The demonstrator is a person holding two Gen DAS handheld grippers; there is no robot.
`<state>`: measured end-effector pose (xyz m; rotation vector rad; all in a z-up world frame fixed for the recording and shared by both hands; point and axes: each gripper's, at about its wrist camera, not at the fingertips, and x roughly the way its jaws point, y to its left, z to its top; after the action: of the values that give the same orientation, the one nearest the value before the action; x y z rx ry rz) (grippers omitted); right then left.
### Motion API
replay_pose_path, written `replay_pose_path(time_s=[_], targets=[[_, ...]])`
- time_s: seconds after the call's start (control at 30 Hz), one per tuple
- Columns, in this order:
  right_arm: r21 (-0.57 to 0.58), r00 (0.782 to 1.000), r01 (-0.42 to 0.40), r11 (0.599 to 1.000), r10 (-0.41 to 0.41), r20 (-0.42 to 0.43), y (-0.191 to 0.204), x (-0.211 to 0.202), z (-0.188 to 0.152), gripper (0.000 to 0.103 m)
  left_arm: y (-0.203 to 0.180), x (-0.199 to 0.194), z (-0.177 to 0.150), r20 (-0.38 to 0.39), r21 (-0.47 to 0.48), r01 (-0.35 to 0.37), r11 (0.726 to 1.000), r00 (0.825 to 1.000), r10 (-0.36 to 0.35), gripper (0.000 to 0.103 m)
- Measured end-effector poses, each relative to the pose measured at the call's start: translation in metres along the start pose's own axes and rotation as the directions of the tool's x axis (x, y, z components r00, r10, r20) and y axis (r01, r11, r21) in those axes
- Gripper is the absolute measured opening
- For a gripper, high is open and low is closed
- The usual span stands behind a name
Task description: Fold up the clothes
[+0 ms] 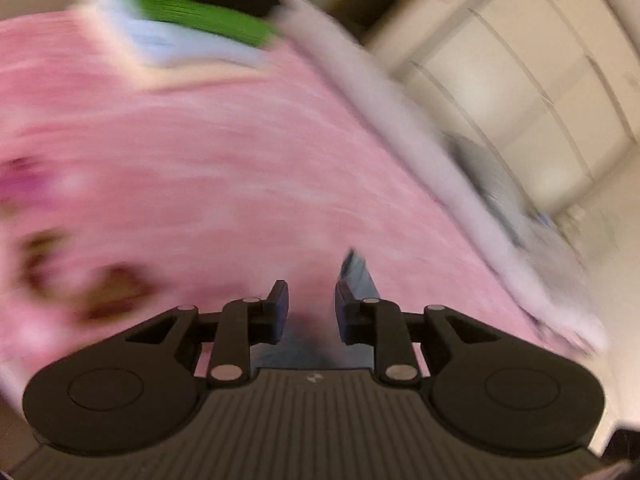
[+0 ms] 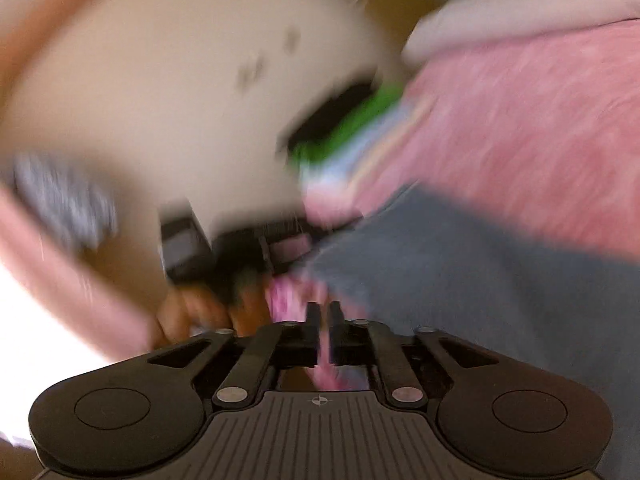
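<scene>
The left gripper (image 1: 311,306) hangs released over the pink blanket (image 1: 224,184). The right gripper (image 2: 323,328) pinches pink cloth (image 2: 326,364) beside a grey garment (image 2: 460,272).

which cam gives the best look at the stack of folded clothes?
Left wrist. The stack of folded clothes sits at the far end of the pink bedspread, with black, green and pale blue layers apart despite the blur. The right wrist view shows it smaller and more smeared, past the grey garment.
</scene>
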<state>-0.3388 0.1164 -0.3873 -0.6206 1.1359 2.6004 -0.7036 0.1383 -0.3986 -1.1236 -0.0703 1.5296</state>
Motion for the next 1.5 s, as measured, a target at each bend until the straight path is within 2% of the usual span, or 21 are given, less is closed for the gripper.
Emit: replay_pose_path(time_s=[0.07, 0.17, 0.23, 0.33, 0.37, 0.43, 0.47, 0.57, 0.7, 0.77, 0.9, 1.17, 1.2, 1.23, 1.27, 1.33, 1.37, 1.5], targets=[[0.033, 0.997, 0.066, 0.997, -0.065, -0.031, -0.005, -0.001, -0.019, 0.020, 0.019, -0.022, -0.017, -0.007, -0.037, -0.043, 0.998, 0.999, 0.043, 0.019], [0.087, 0.982, 0.185, 0.979, -0.181, -0.053, -0.020, -0.011, -0.045, 0.021, 0.024, -0.036, -0.050, -0.054, -0.049, -0.068, 0.996, 0.996, 0.066, 0.021], [0.108, 0.956, 0.294, 0.950, -0.293, -0.024, -0.034, -0.030, -0.054, 0.021, 0.022, -0.038, -0.073, -0.089, -0.082, -0.045, 0.996, 0.995, 0.038, 0.022], [0.121, 0.898, 0.433, 0.893, -0.439, 0.024, -0.052, -0.060, -0.065, 0.022, 0.016, -0.028, -0.095, -0.099, -0.174, 0.013, 0.985, 0.995, -0.031, 0.026], [0.098, 0.882, 0.466, 0.879, -0.471, 0.030, -0.054, -0.063, -0.066, 0.023, 0.013, -0.024, -0.098, -0.096, -0.188, 0.016, 0.982, 0.995, -0.035, 0.026], [-0.049, 0.846, 0.533, 0.845, -0.531, 0.057, -0.043, -0.066, -0.076, 0.027, 0.005, -0.014, -0.100, -0.085, -0.182, -0.014, 0.983, 0.996, -0.001, 0.026], [-0.121, 0.821, 0.571, 0.812, -0.568, 0.061, -0.038, -0.063, -0.080, 0.029, 0.000, -0.012, -0.100, -0.075, -0.166, -0.028, 0.986, 0.997, 0.016, 0.027], [-0.270, 0.800, 0.584, 0.765, -0.599, 0.035, -0.031, -0.048, -0.092, 0.031, -0.012, -0.006, -0.100, -0.049, -0.115, -0.071, 0.991, 0.997, 0.066, 0.029], [-0.303, 0.796, 0.581, 0.755, -0.605, 0.020, -0.033, -0.042, -0.103, 0.031, -0.019, -0.001, -0.103, -0.048, -0.080, -0.094, 0.992, 0.995, 0.091, 0.029], [-0.314, 0.797, 0.579, 0.752, -0.603, 0.025, -0.033, -0.046, -0.108, 0.031, -0.018, -0.001, -0.104, -0.047, -0.086, -0.094, 0.992, 0.995, 0.090, 0.029], [-0.415, 0.797, 0.566, 0.712, -0.602, 0.055, -0.022, -0.045, -0.118, 0.032, -0.011, -0.001, -0.104, -0.045, -0.138, -0.077, 0.987, 0.996, 0.071, 0.032], [-0.561, 0.722, 0.626, 0.542, -0.675, 0.153, -0.021, -0.027, -0.136, 0.033, -0.003, 0.013, -0.104, -0.011, -0.252, -0.070, 0.965, 0.998, 0.070, 0.033], [-0.562, 0.723, 0.628, 0.538, -0.671, 0.164, -0.021, -0.028, -0.135, 0.031, -0.003, 0.012, -0.103, 0.003, -0.264, -0.068, 0.962, 0.997, 0.071, 0.033], [-0.561, 0.726, 0.629, 0.538, -0.665, 0.175, -0.021, -0.029, -0.134, 0.025, -0.003, 0.012, -0.103, 0.019, -0.276, -0.064, 0.959, 0.997, 0.072, 0.031], [-0.559, 0.732, 0.626, 0.543, -0.657, 0.181, -0.021, -0.031, -0.133, 0.008, -0.004, 0.011, -0.103, 0.031, -0.269, -0.056, 0.961, 0.997, 0.067, 0.029], [-0.555, 0.733, 0.634, 0.539, -0.648, 0.208, -0.020, -0.035, -0.132, 0.003, -0.005, 0.011, -0.102, 0.051, -0.238, -0.036, 0.971, 0.997, 0.049, 0.000], [-0.551, 0.731, 0.641, 0.534, -0.644, 0.224, -0.019, -0.038, -0.131, 0.002, -0.006, 0.008, -0.102, 0.062, -0.217, -0.029, 0.976, 0.997, 0.043, 0.000], [-0.574, 0.747, 0.623, 0.532, -0.621, 0.235, -0.011, -0.049, -0.135, 0.002, -0.010, -0.011, -0.108, 0.110, -0.120, -0.007, 0.993, 0.994, 0.021, 0.000]])
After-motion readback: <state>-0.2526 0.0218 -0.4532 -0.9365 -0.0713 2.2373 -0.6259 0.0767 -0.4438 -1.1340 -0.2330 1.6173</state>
